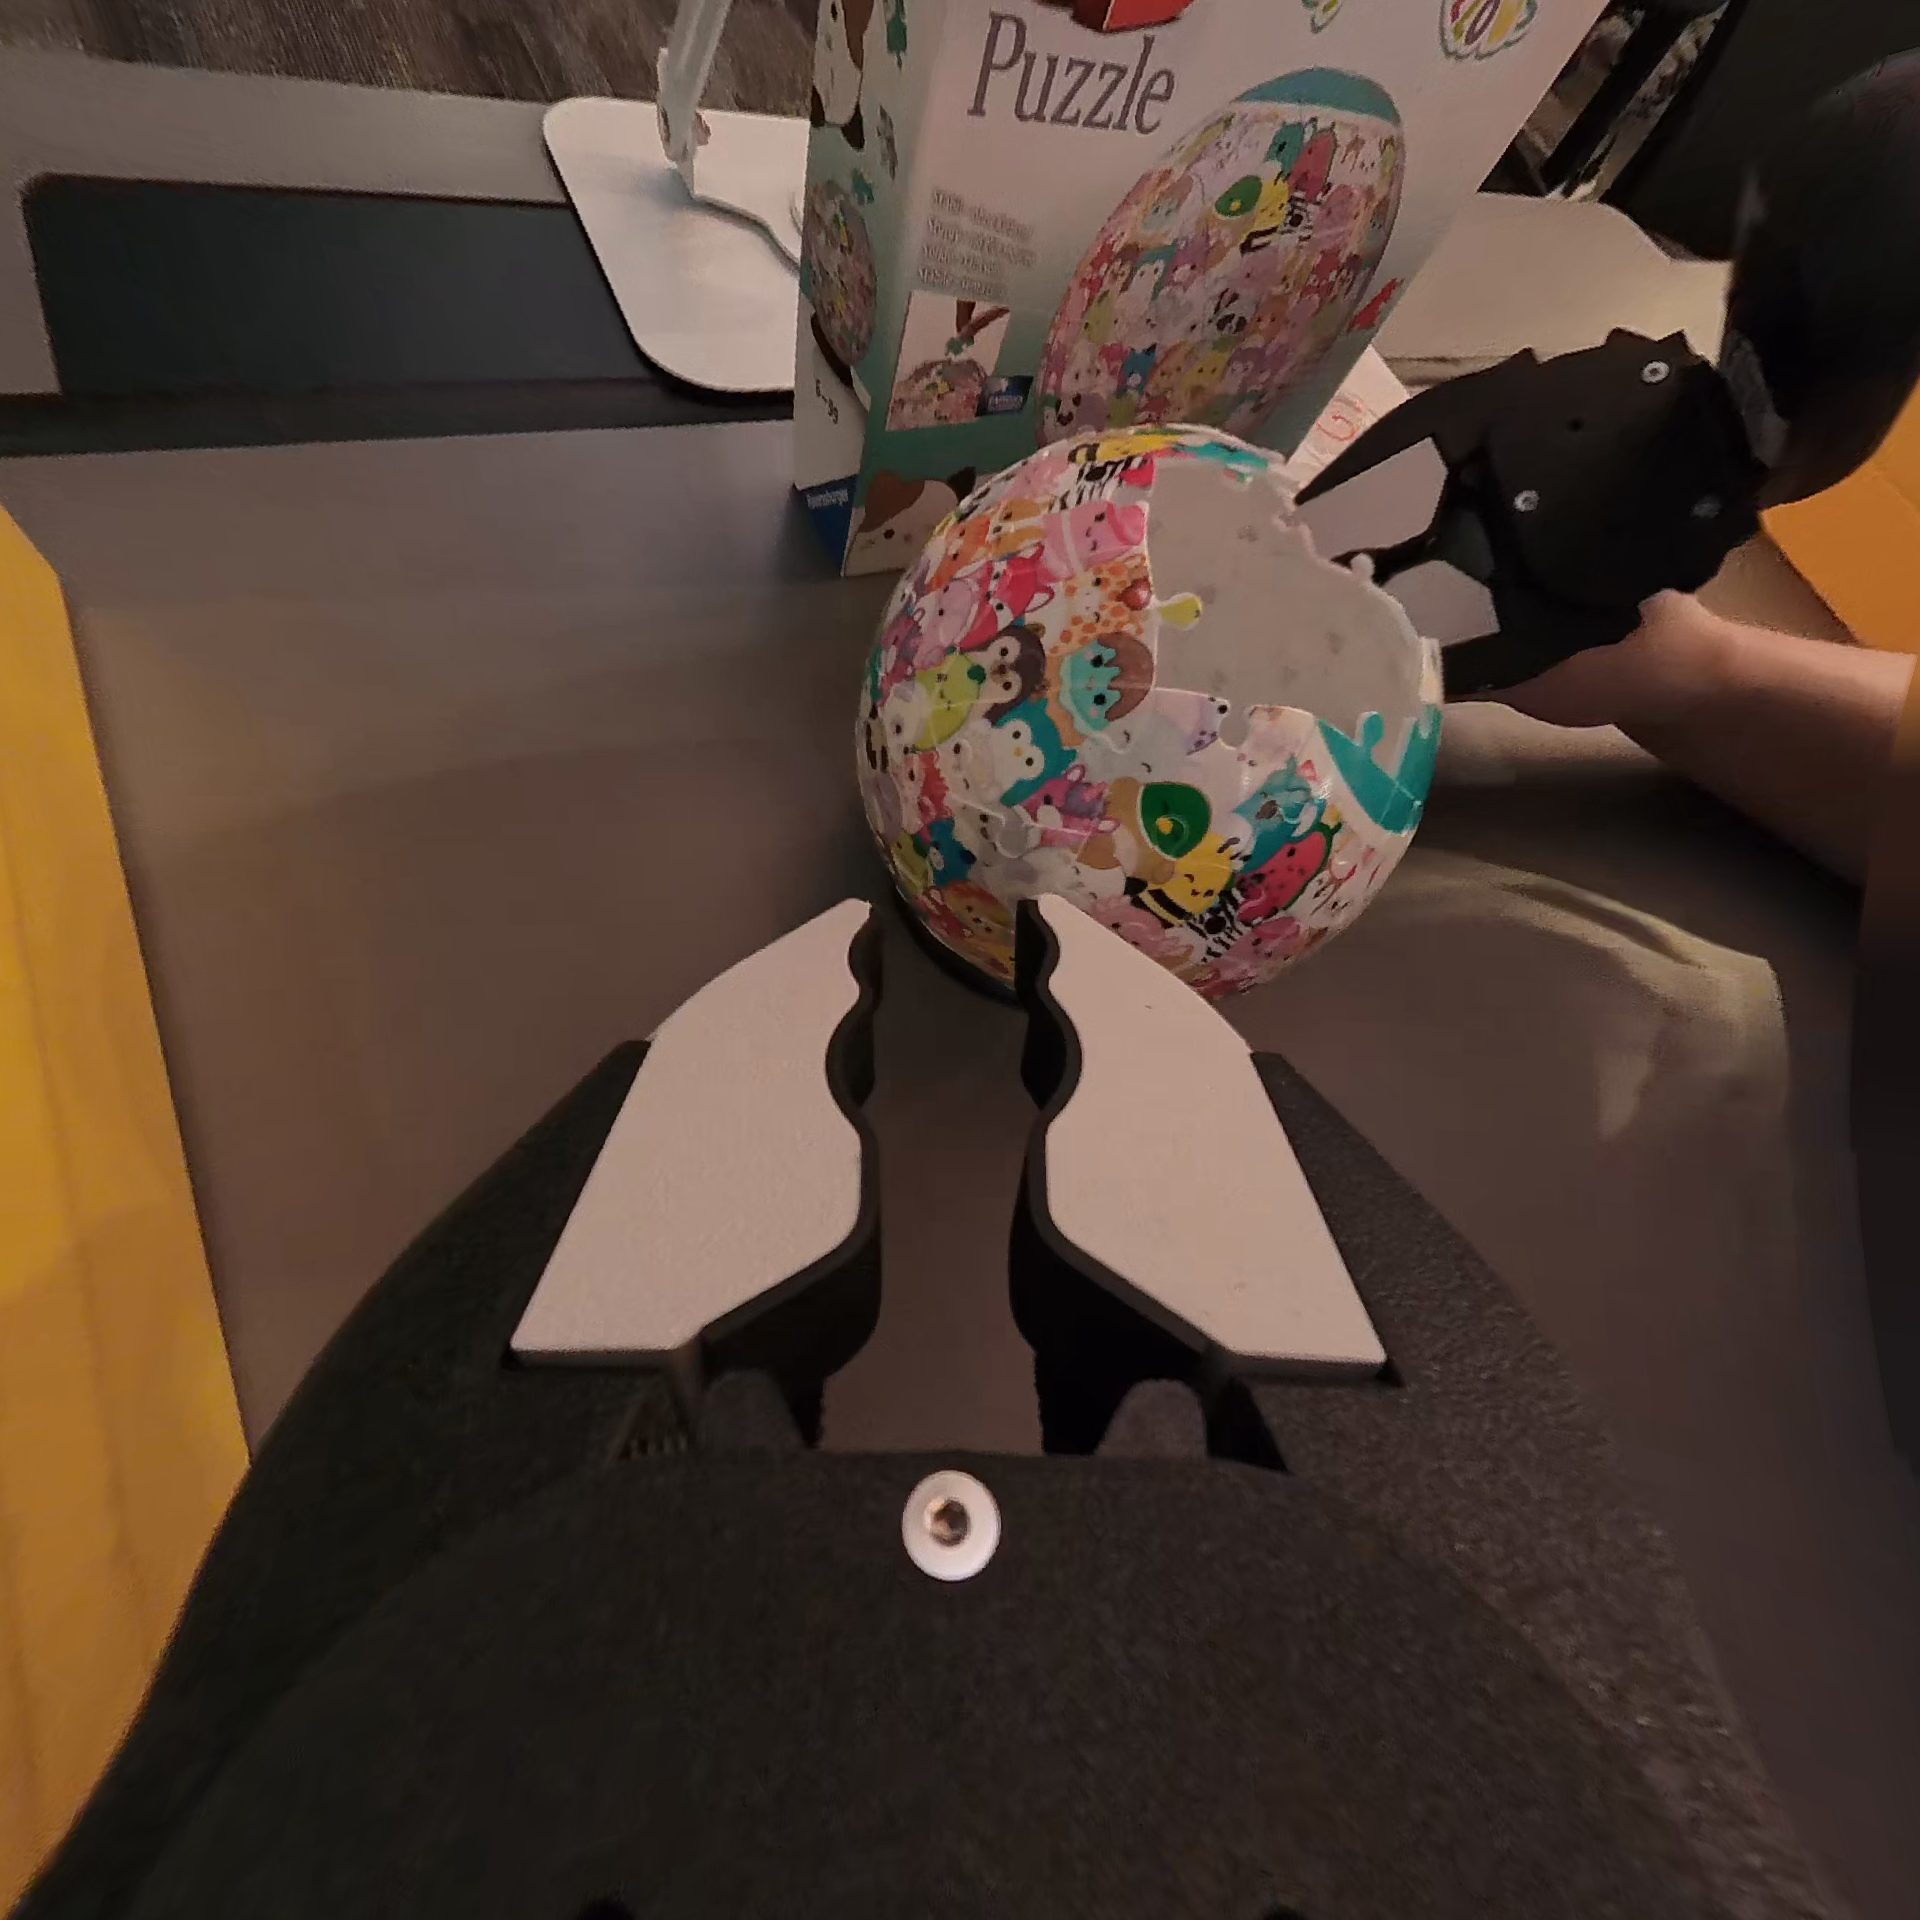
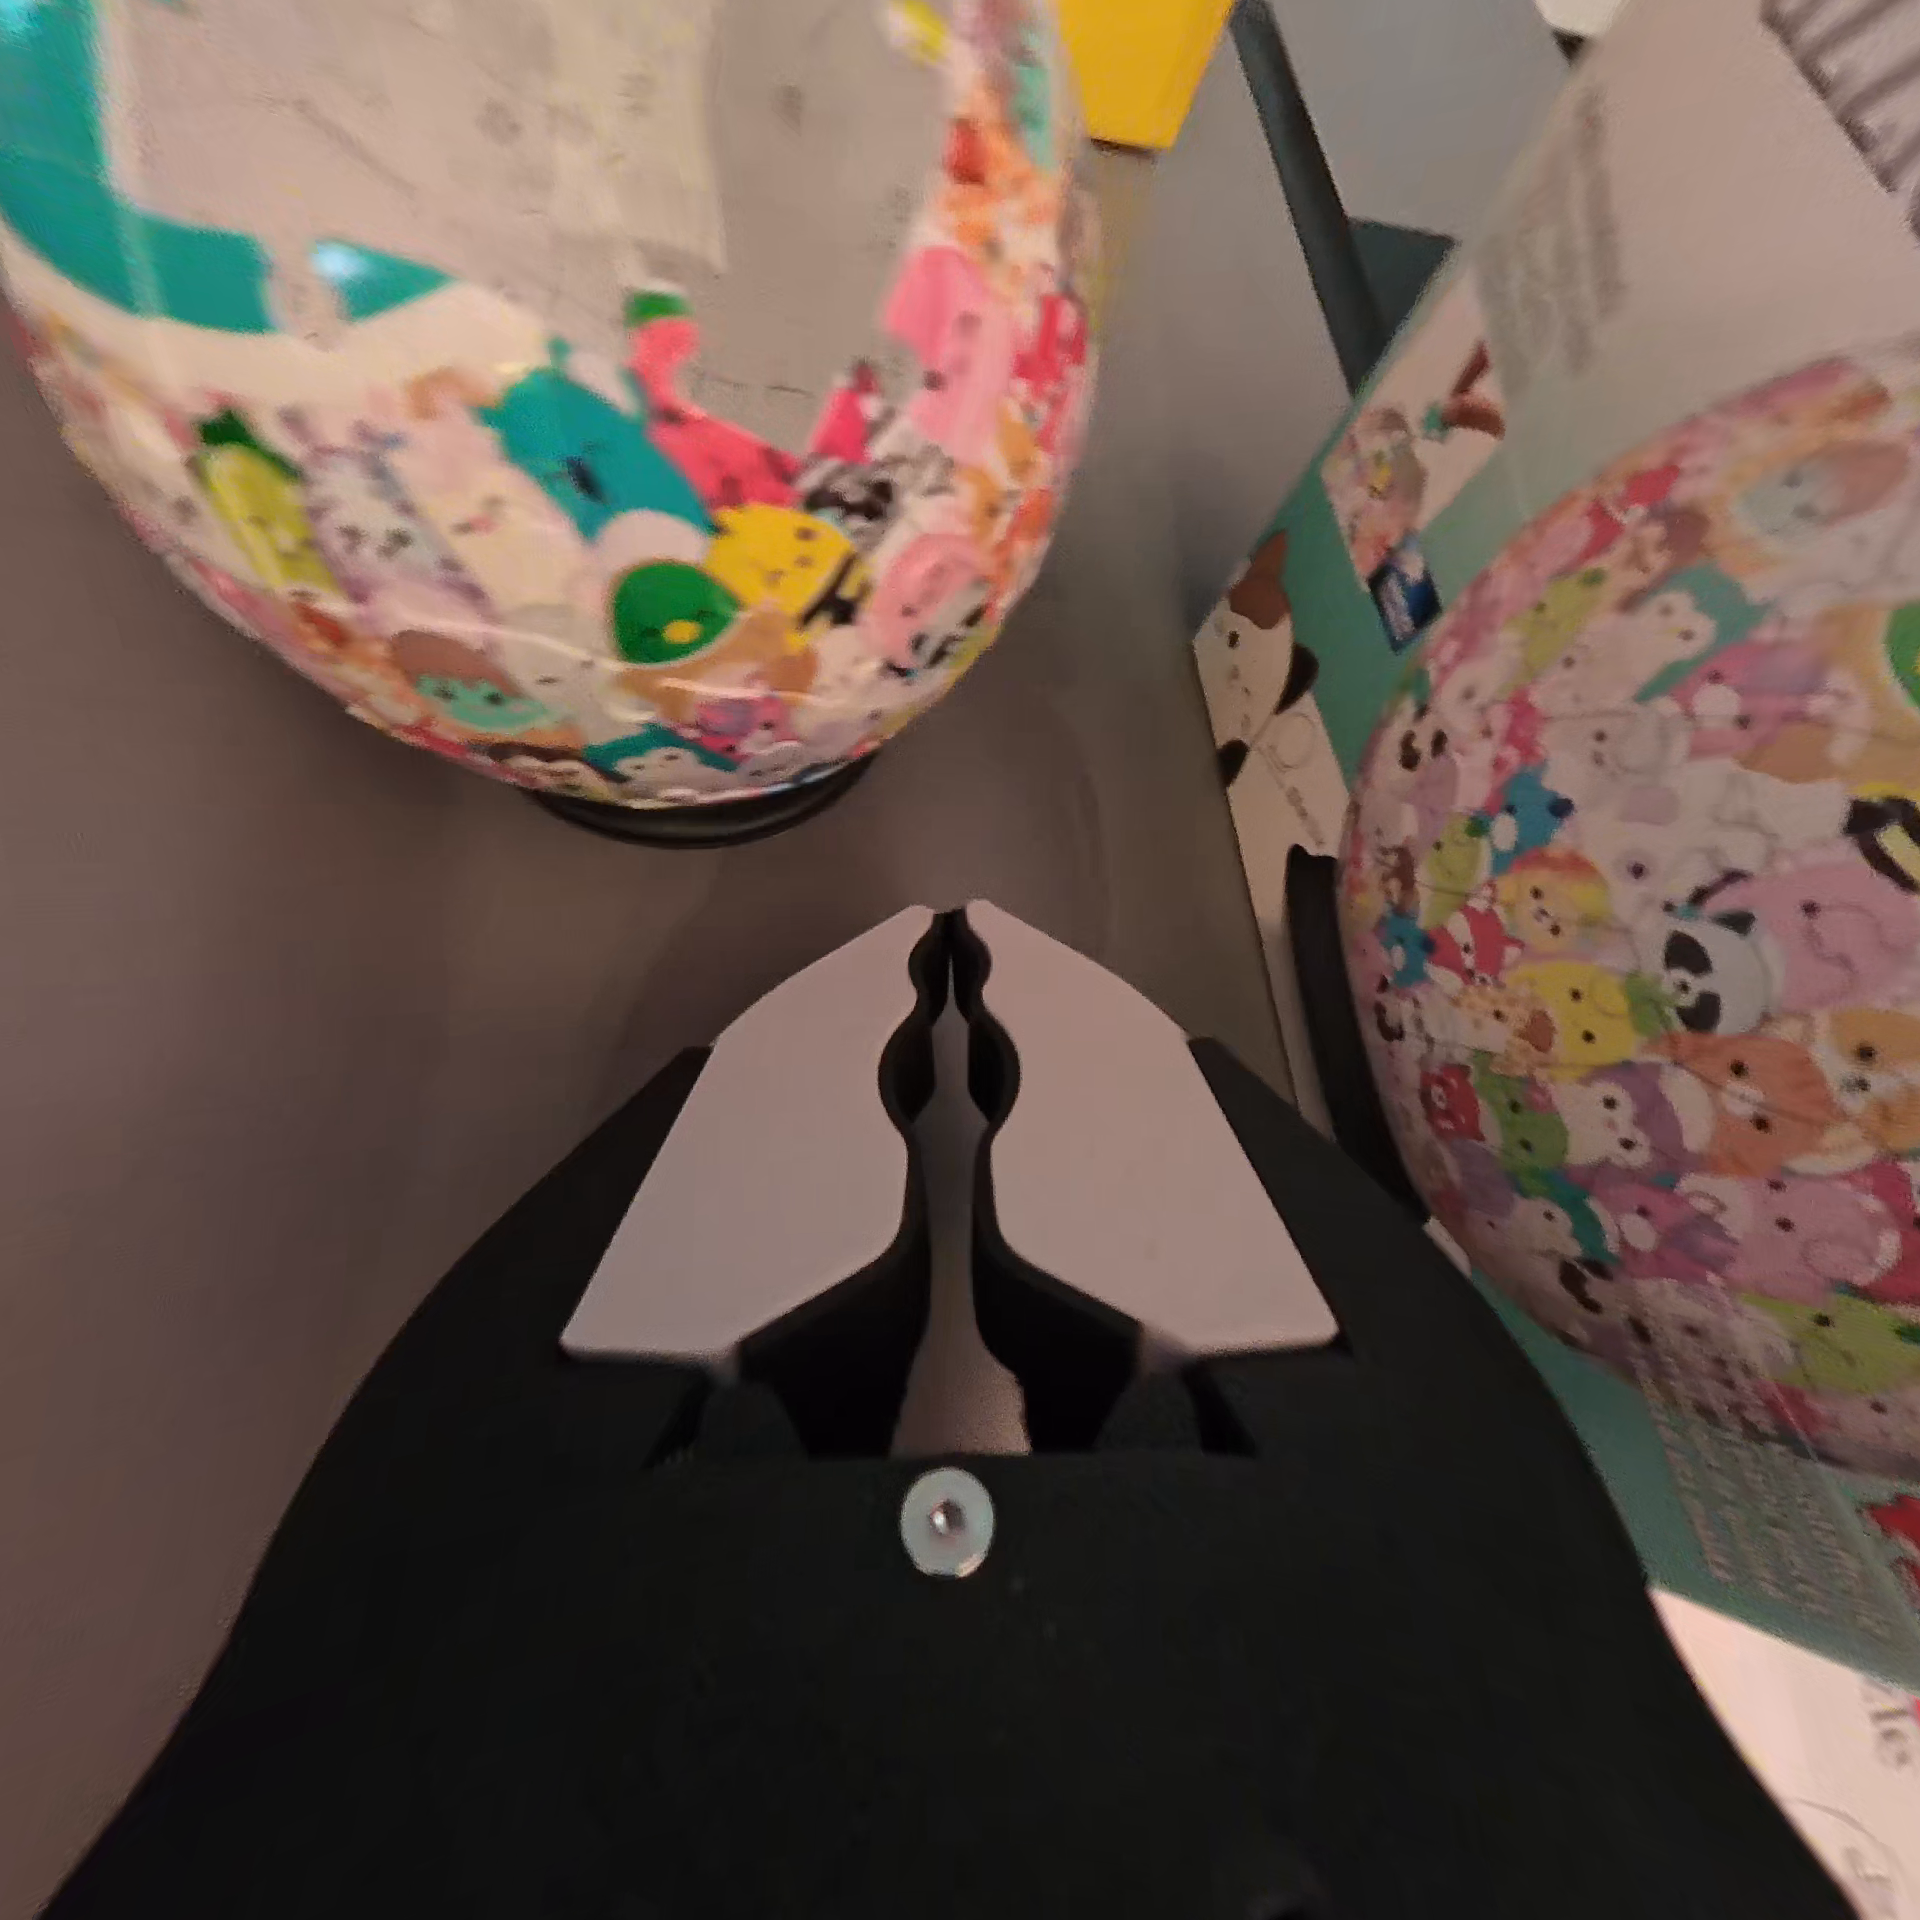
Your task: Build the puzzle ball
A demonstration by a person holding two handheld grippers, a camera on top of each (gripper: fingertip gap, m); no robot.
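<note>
In the left wrist view the left tongs (image 1: 948, 914) sit nearest, low over the grey tabletop (image 1: 468, 790), their white-faced fingers (image 1: 727, 1122) parted by a narrow gap with nothing between them. Just beyond the tips stands the puzzle ball (image 1: 1091, 748) — a partly built sphere covered in bright cartoon animals, resting on a dark ring stand (image 1: 971, 977) on the tabletop. Its upper right part is open, showing the pale inside of the shell with a jagged edge of piece tabs. To the right of that opening the right tongs (image 1: 1325, 525) hang in the air, one black tip right at the rim of the gap; from here I cannot tell whether it touches. A hand (image 1: 1683, 665) shows beneath them. Behind the ball stands the puzzle box (image 1: 1091, 260), upright, printed with a picture of the finished ball, and farther left lies a flat silver stand base (image 1: 665, 249).

In the right wrist view the right tongs (image 2: 951, 912) are pressed together at the tips, holding nothing visible. Ahead and to the left is the ball (image 2: 582, 499) on its stand ring (image 2: 686, 821) — blurred, open side up. The box (image 2: 1621, 831) fills the right edge, with a yellow object (image 2: 1138, 62) beyond the ball.
</note>
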